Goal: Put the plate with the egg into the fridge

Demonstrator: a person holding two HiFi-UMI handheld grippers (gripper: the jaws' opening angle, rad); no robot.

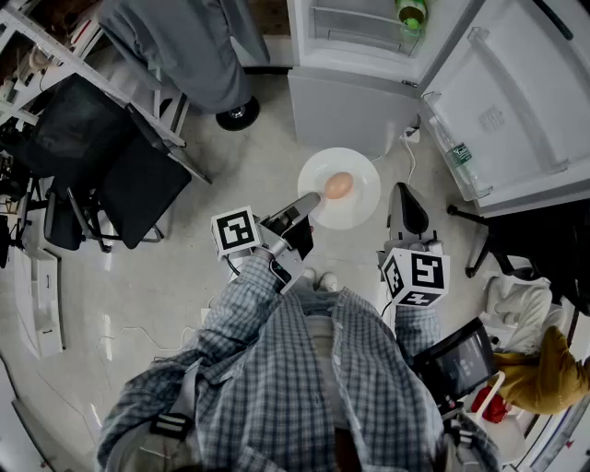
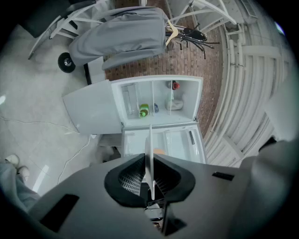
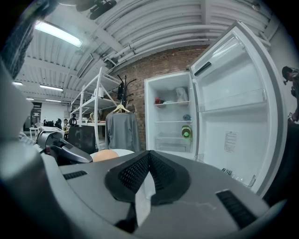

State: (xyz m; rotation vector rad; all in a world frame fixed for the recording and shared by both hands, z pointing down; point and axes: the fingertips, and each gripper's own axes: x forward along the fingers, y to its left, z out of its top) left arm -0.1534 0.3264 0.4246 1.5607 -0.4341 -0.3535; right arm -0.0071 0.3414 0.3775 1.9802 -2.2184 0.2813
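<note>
In the head view a white plate (image 1: 358, 210) carries a brown egg (image 1: 338, 185) above the floor, in front of the open fridge (image 1: 355, 41). My left gripper (image 1: 309, 205) is shut on the plate's near left rim. The left gripper view shows that rim (image 2: 149, 149) edge-on between the closed pads, with the fridge's shelves (image 2: 159, 107) beyond. My right gripper (image 1: 406, 208) hangs just right of the plate, shut and holding nothing. In the right gripper view the egg (image 3: 105, 155) and plate (image 3: 124, 151) sit low at the left, and the fridge (image 3: 170, 116) stands ahead.
The fridge door (image 1: 516, 101) swings wide to the right. A green bottle (image 1: 411, 13) stands on a fridge shelf. A black office chair (image 1: 111, 171) and a grey garment (image 1: 184, 46) on a rack are to the left. A white cable (image 1: 410, 159) lies on the floor near the fridge.
</note>
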